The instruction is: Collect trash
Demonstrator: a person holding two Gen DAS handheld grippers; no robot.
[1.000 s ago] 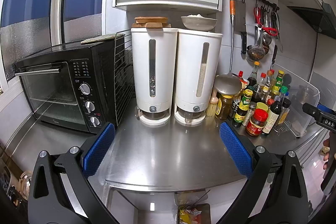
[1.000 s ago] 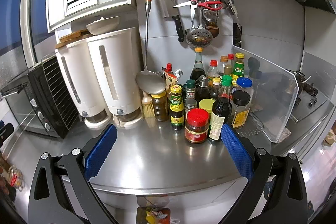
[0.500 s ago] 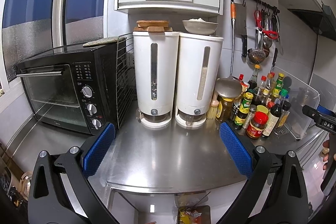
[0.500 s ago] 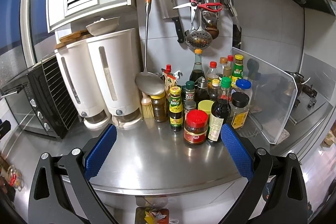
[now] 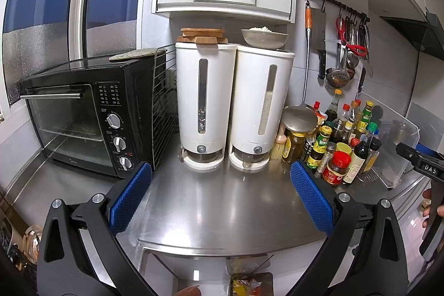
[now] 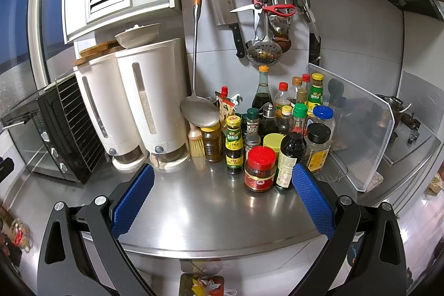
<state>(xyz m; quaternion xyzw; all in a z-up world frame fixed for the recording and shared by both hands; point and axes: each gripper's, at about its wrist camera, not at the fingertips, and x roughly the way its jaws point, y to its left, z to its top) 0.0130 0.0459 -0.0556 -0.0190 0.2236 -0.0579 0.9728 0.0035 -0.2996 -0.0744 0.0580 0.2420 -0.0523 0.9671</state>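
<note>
Steel counter (image 5: 222, 212) carries oven (image 5: 83, 118), dispensers (image 5: 205, 107), bottles (image 6: 277, 135).

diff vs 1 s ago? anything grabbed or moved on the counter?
Nothing grabbed or released. Left tool and right tool both stay open and empty; their views shift only slightly, with the counter items sitting a bit lower in frame. Dispensers, oven, red-lid jar and counter unchanged.

The steel counter (image 5: 222, 201) is grey and shiny. Two dispensers (image 5: 205, 104) are white, the oven (image 5: 83, 115) black. One jar (image 6: 260, 168) has a red lid; the scissors (image 6: 273, 9) have red handles.
</note>
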